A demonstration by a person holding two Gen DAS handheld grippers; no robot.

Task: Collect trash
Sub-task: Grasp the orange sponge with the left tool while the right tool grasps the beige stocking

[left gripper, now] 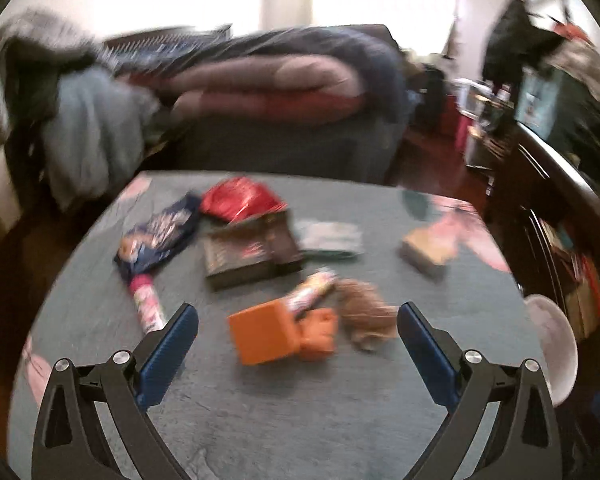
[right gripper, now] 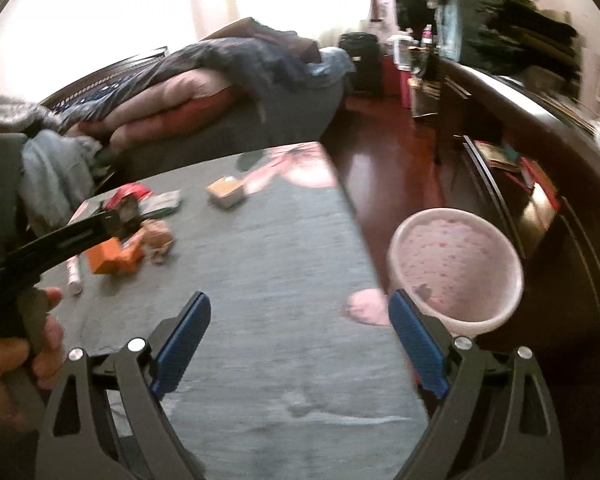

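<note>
Toward the far edge of the table [left gripper: 260, 420], a grey-green cloth-covered top, the trash lies blurred by motion: a red foil bag [left gripper: 240, 198], a dark blue snack bag [left gripper: 160, 240], a dark box [left gripper: 252, 252] and a small brown carton [left gripper: 424, 254] near the far right corner. Nearer the middle sit an orange box [left gripper: 266, 332] and a crumpled brown wad [left gripper: 366, 320], its make unreadable. The left gripper [left gripper: 298, 322] hangs above them, spread wide, holding nothing. The right gripper [right gripper: 300, 312] is equally wide and empty near the right edge, where a pale bin [right gripper: 456, 268] stands just off the table, partly cut off behind one finger.
</note>
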